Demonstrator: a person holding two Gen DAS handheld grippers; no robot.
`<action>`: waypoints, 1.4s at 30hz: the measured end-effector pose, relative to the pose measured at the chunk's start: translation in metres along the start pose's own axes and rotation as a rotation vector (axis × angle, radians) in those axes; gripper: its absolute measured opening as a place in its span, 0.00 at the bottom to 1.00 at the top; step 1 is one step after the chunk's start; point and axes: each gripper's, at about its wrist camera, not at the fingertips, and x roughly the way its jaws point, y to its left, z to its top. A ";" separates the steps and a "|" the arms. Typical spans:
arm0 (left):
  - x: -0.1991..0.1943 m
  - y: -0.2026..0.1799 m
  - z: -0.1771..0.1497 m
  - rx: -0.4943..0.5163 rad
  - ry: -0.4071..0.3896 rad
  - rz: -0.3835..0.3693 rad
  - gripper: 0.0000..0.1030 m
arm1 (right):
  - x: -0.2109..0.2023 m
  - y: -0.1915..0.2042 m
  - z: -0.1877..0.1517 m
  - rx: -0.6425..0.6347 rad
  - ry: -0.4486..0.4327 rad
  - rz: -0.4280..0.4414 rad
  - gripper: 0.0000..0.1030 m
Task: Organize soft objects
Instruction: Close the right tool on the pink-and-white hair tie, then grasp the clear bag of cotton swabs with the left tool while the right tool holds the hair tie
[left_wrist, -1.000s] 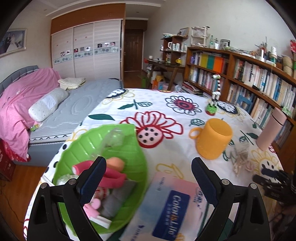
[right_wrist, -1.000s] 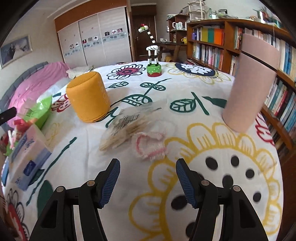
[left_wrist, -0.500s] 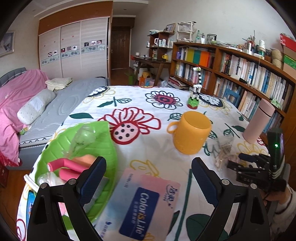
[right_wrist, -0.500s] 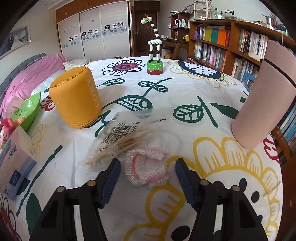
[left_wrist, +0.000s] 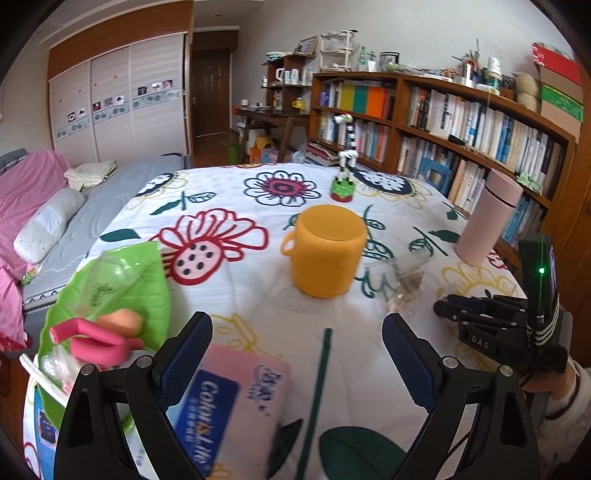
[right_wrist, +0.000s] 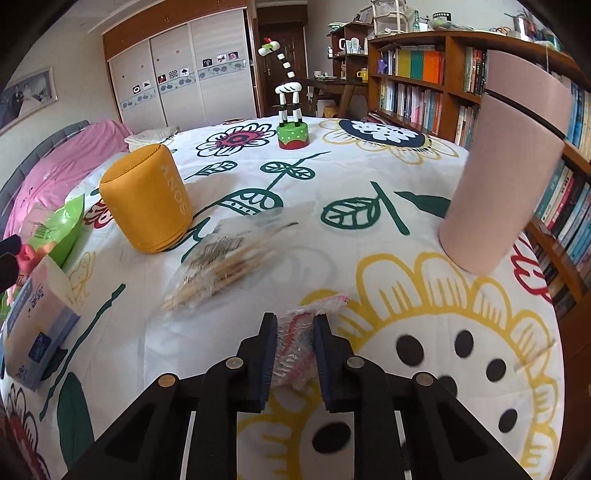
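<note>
Change: Right gripper (right_wrist: 294, 334), wide apart over the table 1 second ago, now has its 2 fingers closed on the pink-and-white frilly soft item (right_wrist: 295, 347), which lay free on the cloth just ahead of it then.
Left gripper (left_wrist: 297, 350): fingers spread wide and empty, hovering over the near edge of the table above the pink tissue pack (left_wrist: 229, 402).
Soft item: pinched between the right gripper's blue pads, low over the yellow flower print, just beside the clear bag of wooden sticks (right_wrist: 221, 266); whether it has left the cloth cannot be told.
Handling: it looks light, limp and crinkly, likely wrapped in thin film; it should squash under the pads and droop at both ends. A hold across its bunched middle, as now, seems safest; an edge grip may let it slip out.
Destination, as judged: the green leaf-shaped tray (left_wrist: 147, 280) at the table's left, already holding pink foam pieces (left_wrist: 96, 339) and an orange sponge (left_wrist: 122, 319), looks like the collecting spot.
Surface: a table under a white cloth (right_wrist: 332, 177) printed with bold flowers and green leaves; the fabric may ruck if dragged.
On it: a yellow cylindrical speaker (right_wrist: 146, 197), a tall pink flask (right_wrist: 506, 177) and a zebra toy on a green base (right_wrist: 290, 107).
Room: a bedroom with a pink-covered bed (left_wrist: 29, 192), sliding wardrobes (left_wrist: 118, 114) and long wooden bookshelves (left_wrist: 443, 125).
</note>
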 end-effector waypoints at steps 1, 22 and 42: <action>0.002 -0.005 0.000 0.007 0.005 -0.008 0.91 | -0.002 -0.002 -0.002 0.004 -0.001 0.004 0.20; 0.071 -0.076 0.009 0.115 0.091 -0.115 0.91 | -0.056 -0.029 -0.037 0.103 -0.070 0.058 0.20; 0.144 -0.111 0.015 0.220 0.181 -0.159 0.61 | -0.060 -0.028 -0.043 0.104 -0.091 0.081 0.20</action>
